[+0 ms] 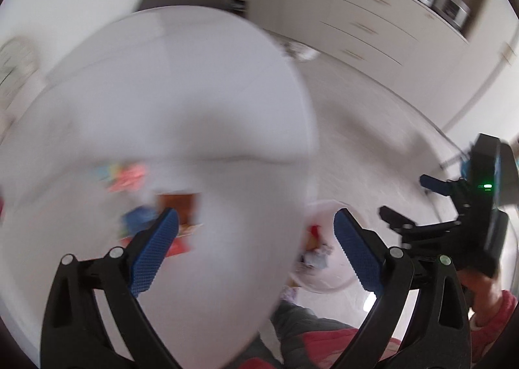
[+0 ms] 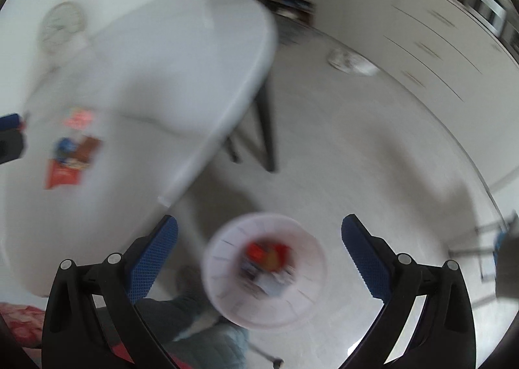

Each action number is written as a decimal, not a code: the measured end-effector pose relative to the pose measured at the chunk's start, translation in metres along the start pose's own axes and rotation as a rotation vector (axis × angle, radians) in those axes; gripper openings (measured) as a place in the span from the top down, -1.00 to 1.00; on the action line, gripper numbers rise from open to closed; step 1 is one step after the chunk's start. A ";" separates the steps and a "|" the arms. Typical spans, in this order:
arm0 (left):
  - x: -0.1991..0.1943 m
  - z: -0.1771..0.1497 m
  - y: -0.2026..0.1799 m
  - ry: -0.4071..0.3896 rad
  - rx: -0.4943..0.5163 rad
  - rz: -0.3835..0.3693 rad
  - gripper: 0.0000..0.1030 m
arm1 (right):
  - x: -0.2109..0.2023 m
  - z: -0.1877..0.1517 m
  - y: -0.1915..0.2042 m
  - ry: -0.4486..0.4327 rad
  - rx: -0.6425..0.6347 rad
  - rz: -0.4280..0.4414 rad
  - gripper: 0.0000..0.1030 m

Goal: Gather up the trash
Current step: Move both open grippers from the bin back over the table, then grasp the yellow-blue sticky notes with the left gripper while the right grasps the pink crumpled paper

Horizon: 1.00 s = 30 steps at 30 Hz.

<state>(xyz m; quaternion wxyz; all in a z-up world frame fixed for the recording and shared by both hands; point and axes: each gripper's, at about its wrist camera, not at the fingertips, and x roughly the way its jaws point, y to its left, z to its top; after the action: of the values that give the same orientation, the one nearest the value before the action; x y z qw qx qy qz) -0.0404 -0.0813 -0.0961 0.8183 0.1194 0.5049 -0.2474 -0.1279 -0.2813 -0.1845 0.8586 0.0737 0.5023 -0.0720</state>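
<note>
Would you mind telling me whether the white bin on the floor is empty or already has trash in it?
It has trash in it: the right wrist view looks down into the bin and shows red and pale wrappers at its bottom.

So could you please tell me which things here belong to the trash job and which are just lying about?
Job:
wrappers on the table
bin on the floor, trash inside

Lying about:
wall clock
drawers
floor bowl

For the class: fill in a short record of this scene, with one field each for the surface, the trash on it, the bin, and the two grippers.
surface: white table
trash on table: blurred wrappers, red, blue and brown
bin: white basket on the floor beside the table, already holding trash
left gripper: open, empty, over the table
right gripper: open, empty, above the basket
image quality: motion-blurred
</note>
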 end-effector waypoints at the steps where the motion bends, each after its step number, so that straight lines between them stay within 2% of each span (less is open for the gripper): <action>1: -0.002 -0.003 0.016 -0.001 -0.027 0.014 -0.79 | 0.001 0.007 0.015 -0.004 -0.034 0.036 -0.95; 7: -0.006 -0.027 0.105 -0.002 -0.212 0.073 -0.79 | 0.025 0.038 0.101 0.038 -0.156 0.221 -0.94; 12: 0.021 -0.018 0.150 0.007 -0.280 0.084 -0.78 | 0.038 0.056 0.136 0.084 -0.137 0.276 -0.94; 14: 0.041 -0.008 0.166 0.018 -0.287 0.091 -0.64 | 0.040 0.062 0.146 0.099 -0.123 0.276 -0.94; 16: 0.060 0.000 0.178 0.033 -0.300 0.077 -0.60 | 0.039 0.062 0.152 0.102 -0.120 0.259 -0.94; 19: 0.089 0.012 0.194 0.070 -0.351 0.051 -0.38 | 0.037 0.065 0.159 0.107 -0.113 0.225 -0.95; 25: 0.123 0.023 0.224 0.129 -0.530 -0.025 -0.28 | 0.042 0.064 0.164 0.124 -0.068 0.197 -0.95; 29: 0.134 0.030 0.221 0.151 -0.530 -0.010 -0.27 | 0.050 0.065 0.170 0.132 -0.060 0.184 -0.95; 30: 0.137 0.030 0.218 0.157 -0.525 -0.003 -0.22 | 0.051 0.066 0.170 0.133 -0.060 0.183 -0.95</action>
<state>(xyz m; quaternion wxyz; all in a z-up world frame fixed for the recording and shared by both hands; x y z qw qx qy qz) 0.1478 0.0513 -0.2154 0.7792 -0.0789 0.6139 -0.0990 -0.0138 -0.1304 -0.1876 0.8282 0.0981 0.5512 0.0267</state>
